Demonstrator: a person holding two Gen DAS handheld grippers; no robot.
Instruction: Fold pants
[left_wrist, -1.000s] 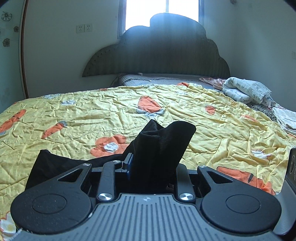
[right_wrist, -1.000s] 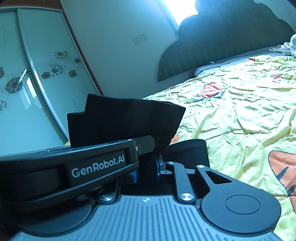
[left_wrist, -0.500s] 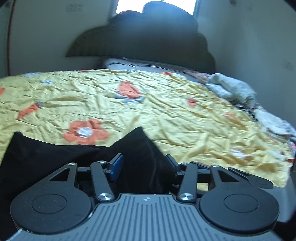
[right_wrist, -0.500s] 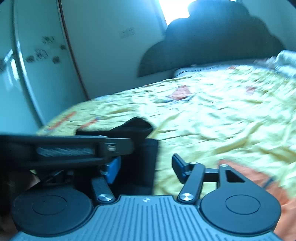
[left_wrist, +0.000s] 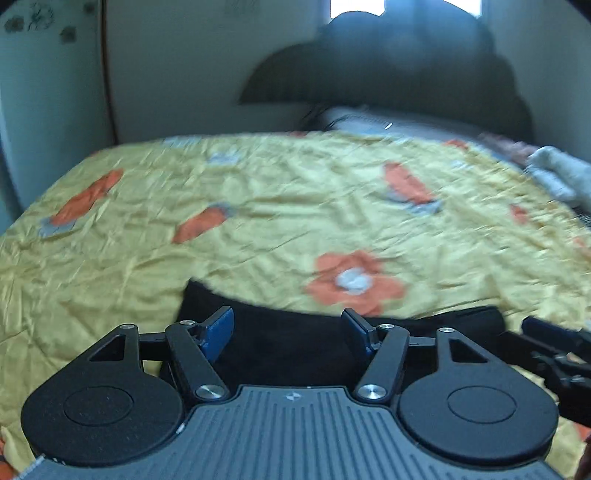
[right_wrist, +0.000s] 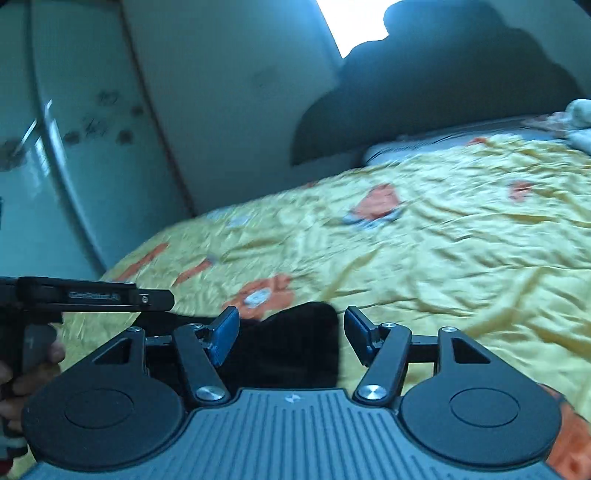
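My left fingers (left_wrist: 287, 332) are spreading apart at the bottom centre of the left view, gripping nothing; the black pants (left_wrist: 295, 343) lie flat beneath and between them, a dark band across the lower frame reaching toward the lower right. My right fingers (right_wrist: 291, 334) stand apart at the bottom centre of the right view, also empty, with a fold of the pants (right_wrist: 295, 343) lying on the bed in the gap, touching neither pad as far as I can tell. The pants rest on the yellow quilt (left_wrist: 295, 221) with orange flowers. In the right view my left tool shows at the left edge with a hand (right_wrist: 22, 380) on its grip. A dark headboard (left_wrist: 406, 74) fills the upper right; a wardrobe (right_wrist: 55, 147) stands at upper left.
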